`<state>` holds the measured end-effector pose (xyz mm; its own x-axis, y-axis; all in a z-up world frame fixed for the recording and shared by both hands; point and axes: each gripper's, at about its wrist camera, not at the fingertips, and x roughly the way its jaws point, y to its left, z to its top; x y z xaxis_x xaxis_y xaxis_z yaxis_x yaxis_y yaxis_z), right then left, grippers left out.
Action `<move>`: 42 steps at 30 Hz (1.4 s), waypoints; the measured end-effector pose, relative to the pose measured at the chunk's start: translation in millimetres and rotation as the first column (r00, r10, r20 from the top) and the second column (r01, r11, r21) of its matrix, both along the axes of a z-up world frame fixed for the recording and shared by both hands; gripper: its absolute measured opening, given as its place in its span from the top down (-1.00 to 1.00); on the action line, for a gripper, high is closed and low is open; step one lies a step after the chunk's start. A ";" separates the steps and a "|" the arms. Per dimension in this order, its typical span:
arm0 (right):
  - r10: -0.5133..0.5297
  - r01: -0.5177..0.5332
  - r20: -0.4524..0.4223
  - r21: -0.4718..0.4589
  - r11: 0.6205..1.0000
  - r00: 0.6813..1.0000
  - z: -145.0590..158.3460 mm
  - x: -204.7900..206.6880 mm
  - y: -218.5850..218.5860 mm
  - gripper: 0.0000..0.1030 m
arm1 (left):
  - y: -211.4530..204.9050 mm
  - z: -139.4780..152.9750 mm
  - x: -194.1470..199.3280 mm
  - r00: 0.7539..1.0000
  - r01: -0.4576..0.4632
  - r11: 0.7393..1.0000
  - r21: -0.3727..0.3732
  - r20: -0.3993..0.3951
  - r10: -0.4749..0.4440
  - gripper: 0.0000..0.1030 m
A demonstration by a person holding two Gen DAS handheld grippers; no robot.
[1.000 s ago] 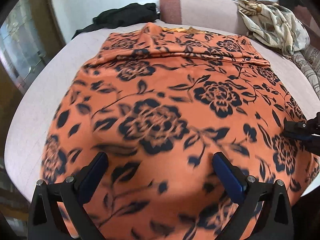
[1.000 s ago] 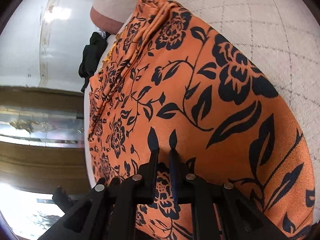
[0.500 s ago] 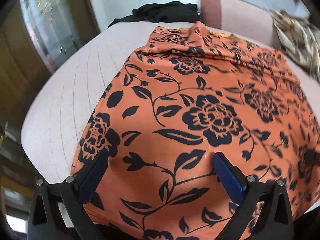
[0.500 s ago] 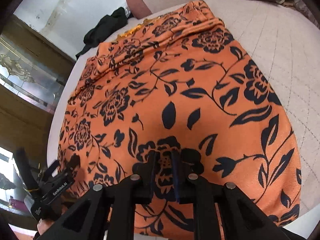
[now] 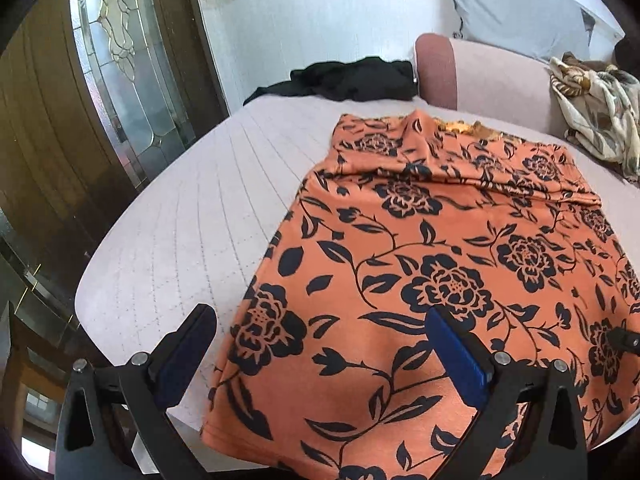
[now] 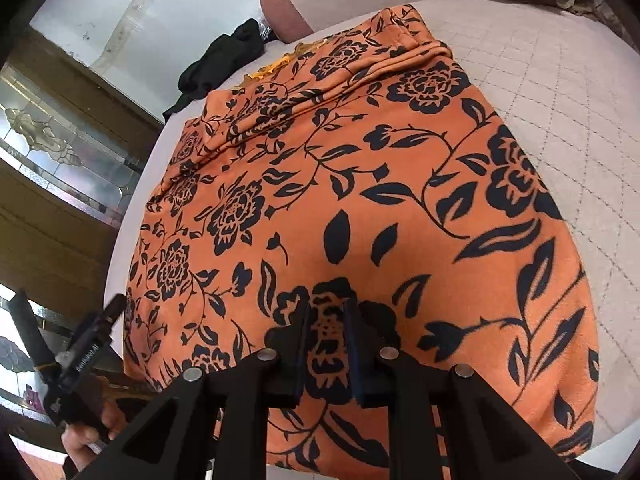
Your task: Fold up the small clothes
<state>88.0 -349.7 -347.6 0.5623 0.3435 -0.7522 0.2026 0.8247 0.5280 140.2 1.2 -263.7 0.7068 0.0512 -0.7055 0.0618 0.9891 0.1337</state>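
The bed (image 5: pixel 168 240), covered in a pale quilted spread, fills most of both views. On it lies the orange garment (image 5: pixel 460 264) with a black flower print, spread flat and reaching from the near edge at 6 o'clock up toward the pink bolster (image 5: pixel 472 72) at 1 o'clock in the left wrist view. Its far end is folded over into a thick band, with a strip of yellow trim showing just beyond it. In the right wrist view the same garment (image 6: pixel 360 200) fills the centre, its near hem hanging slightly over the bed edge.

A wooden door (image 5: pixel 100 92) with leaded glass stands at 9 to 10 o'clock. A grey pillow (image 5: pixel 520 12) leans on the wall at 1 o'clock. A black cloth (image 5: pixel 352 80) lies bunched at 12 o'clock, touching the bolster's left end. A beige patterned cloth (image 5: pixel 592 112) is heaped at 2 o'clock.

The left gripper (image 5: pixel 320 356) is spread wide above the garment's near left corner: its left finger is over bare spread, its right finger over the cloth, and neither grips anything. It shows again at 8 o'clock in the right wrist view.

The right gripper (image 6: pixel 326 344) is narrowed to a slim gap, pinching a fold of the garment at the near hem.
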 end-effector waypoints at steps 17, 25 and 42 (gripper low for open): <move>-0.023 0.038 0.133 -0.107 0.994 0.991 65.1 60.2 -17.4 0.61 | -7.3 6.7 23.8 0.999 -0.027 0.996 -0.083 -0.026 0.025 -1.00; -0.203 0.216 0.127 -0.092 0.972 0.971 61.0 169.6 -100.9 0.61 | -12.4 -37.3 61.5 0.980 -0.103 0.994 -0.045 -0.176 0.094 -1.00; -0.191 0.196 0.101 -0.037 0.980 0.976 48.4 143.6 -120.7 0.61 | 5.4 -22.5 64.8 0.989 -0.122 0.993 -0.009 -0.091 0.120 -1.00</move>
